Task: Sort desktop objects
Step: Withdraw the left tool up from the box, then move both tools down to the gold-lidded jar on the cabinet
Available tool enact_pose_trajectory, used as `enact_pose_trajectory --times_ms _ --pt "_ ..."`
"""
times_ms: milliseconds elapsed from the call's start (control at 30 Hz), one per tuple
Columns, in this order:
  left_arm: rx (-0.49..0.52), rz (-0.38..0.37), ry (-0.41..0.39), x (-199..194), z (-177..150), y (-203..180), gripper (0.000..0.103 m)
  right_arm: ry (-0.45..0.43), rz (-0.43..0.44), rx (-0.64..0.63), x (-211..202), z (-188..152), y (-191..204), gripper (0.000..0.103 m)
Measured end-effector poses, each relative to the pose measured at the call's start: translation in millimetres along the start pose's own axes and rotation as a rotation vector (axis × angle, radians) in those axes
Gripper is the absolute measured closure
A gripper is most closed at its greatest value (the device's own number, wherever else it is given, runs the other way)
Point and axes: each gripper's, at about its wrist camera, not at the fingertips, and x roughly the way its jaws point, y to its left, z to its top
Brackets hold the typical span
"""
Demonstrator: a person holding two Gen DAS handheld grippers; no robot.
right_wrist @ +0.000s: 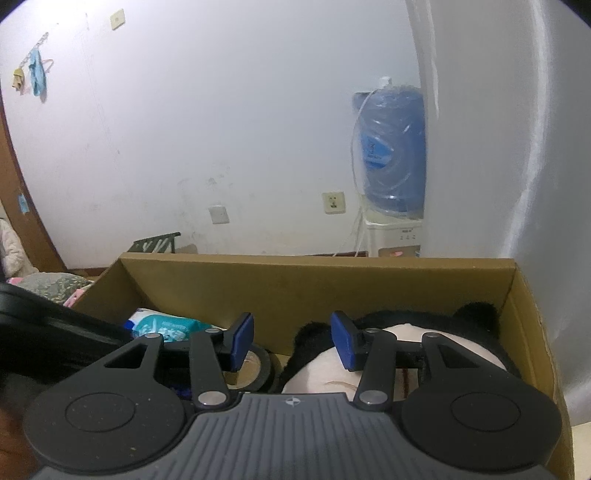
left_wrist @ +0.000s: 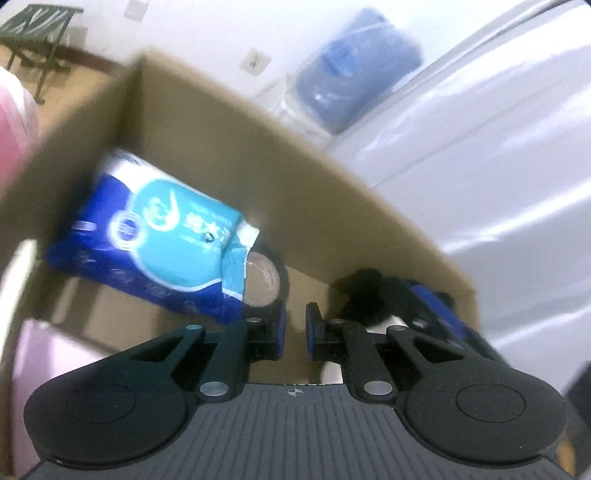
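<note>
A brown cardboard box (left_wrist: 229, 147) holds a blue and teal wet-wipes pack (left_wrist: 155, 232), a roll of tape (left_wrist: 264, 277) and a black and white panda plush (right_wrist: 402, 343). My left gripper (left_wrist: 294, 328) hangs over the box with its jaws a narrow gap apart and nothing between them. My right gripper (right_wrist: 291, 341) is open and empty above the box (right_wrist: 317, 284), with the tape (right_wrist: 255, 365) under its left finger and the plush under its right. The wipes pack (right_wrist: 166, 326) lies at the left. The other gripper's blue-padded finger (left_wrist: 432, 306) shows at the right of the left wrist view.
A blue water jug (right_wrist: 391, 147) on a dispenser stands against the white wall behind the box. A white appliance (left_wrist: 498, 166) rises to the right. A pink sheet (left_wrist: 40, 373) lies at the box's near left. A folding stool (left_wrist: 37, 33) stands far off.
</note>
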Motion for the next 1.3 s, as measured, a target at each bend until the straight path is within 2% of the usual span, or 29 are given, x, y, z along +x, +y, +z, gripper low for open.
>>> enact_pose_trajectory --times_ms 33,100,167,200,233,367,467,533,633,733,767,800,867,967,1033,1100,1167,1300 --pt "0.005 -0.009 -0.009 5.4 14.6 -8.9 0.093 -0.004 0.014 0.0 -0.9 0.5 0.9 0.053" --pt "0.049 -0.022 -0.04 -26.7 16.9 -11.1 0.091 -0.018 0.043 -0.008 -5.6 2.2 2.2 0.053" --pt "0.134 -0.015 -0.076 -69.6 0.2 0.6 0.082 -0.026 0.064 -0.006 -15.9 4.1 5.6 0.053" --pt "0.178 -0.002 -0.098 -92.7 -13.4 3.5 0.076 -0.031 0.102 -0.01 -23.8 5.7 8.8 0.053" --pt "0.223 0.007 -0.124 -109.6 -23.4 7.9 0.074 -0.036 0.152 -0.026 -34.1 7.1 14.2 0.053" --pt "0.366 0.022 -0.183 -157.8 -72.4 20.2 0.076 -0.037 0.25 -0.135 -74.7 2.6 44.9 0.053" --pt "0.476 0.038 -0.223 -177.3 -108.6 34.7 0.075 -0.027 0.308 -0.215 -100.9 -11.6 69.3 0.053" --pt "0.511 0.058 -0.247 -181.3 -132.8 46.8 0.074 -0.025 0.313 -0.286 -116.8 -22.6 87.8 0.053" --pt "0.53 0.031 -0.242 -180.3 -154.5 66.1 0.074 -0.011 0.356 -0.344 -136.9 -38.9 112.6 0.053" --pt "0.576 0.022 -0.257 -195.5 -183.2 81.1 0.06 0.029 0.431 -0.373 -157.5 -57.5 131.1 0.052" --pt "0.598 0.034 -0.267 -200.6 -194.0 86.1 0.053 0.037 0.445 -0.38 -162.2 -62.4 135.7 0.05" --pt "0.614 0.05 -0.27 -199.6 -203.1 90.8 0.051 0.043 0.459 -0.383 -168.1 -68.8 141.6 0.047" --pt "0.629 0.079 -0.267 -196.0 -222.2 102.7 0.05 0.055 0.491 -0.377 -173.4 -78.8 146.8 0.033" --pt "0.613 0.07 -0.261 -190.5 -245.1 119.1 0.046 0.091 0.503 -0.41 -178.7 -100.0 160.6 0.033" --pt "0.598 0.036 -0.28 -189.3 -258.3 127.3 0.045 0.107 0.512 -0.456 -180.6 -113.2 169.2 0.033" --pt "0.605 -0.003 -0.303 -190.0 -270.3 130.7 0.034 0.126 0.519 -0.479 -181.8 -126.2 172.7 0.033" --pt "0.61 0.047 -0.306 -182.5 -276.2 128.3 0.029 0.156 0.537 -0.467 -182.8 -139.8 176.4 0.033" --pt "0.604 0.08 -0.297 -163.6 -276.8 129.4 0.03 0.199 0.537 -0.463 -176.8 -157.1 180.7 0.033"
